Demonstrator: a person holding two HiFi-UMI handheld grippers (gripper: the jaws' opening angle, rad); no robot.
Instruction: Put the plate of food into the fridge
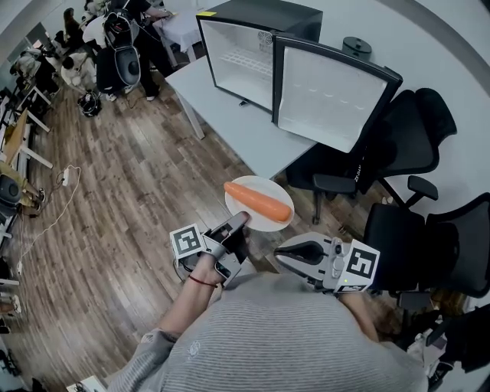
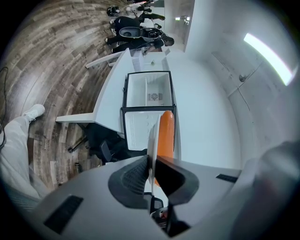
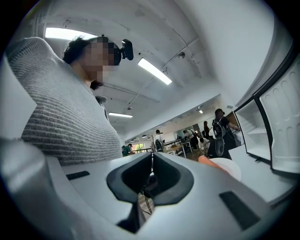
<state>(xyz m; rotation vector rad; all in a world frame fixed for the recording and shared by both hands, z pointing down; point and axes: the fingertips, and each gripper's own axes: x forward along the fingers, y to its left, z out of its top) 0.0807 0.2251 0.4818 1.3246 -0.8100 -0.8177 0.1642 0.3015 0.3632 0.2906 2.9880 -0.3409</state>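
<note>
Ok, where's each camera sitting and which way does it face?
Head view: on the person's head, looking down at plate, carrot, open fridge; both grippers and grey sweater show.
Left gripper view: on the left gripper, along jaws shut on the plate's rim, toward the fridge.
Right gripper view: on the right gripper, jaws shut, empty, facing sweater and ceiling.
Shared: plate and fridge, all three.

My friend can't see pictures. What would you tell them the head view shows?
The left gripper clamps the rim of a round white plate carrying a long orange carrot above the wooden floor. Ahead, a small black fridge stands open on a white table; the right gripper is shut and empty.
</note>
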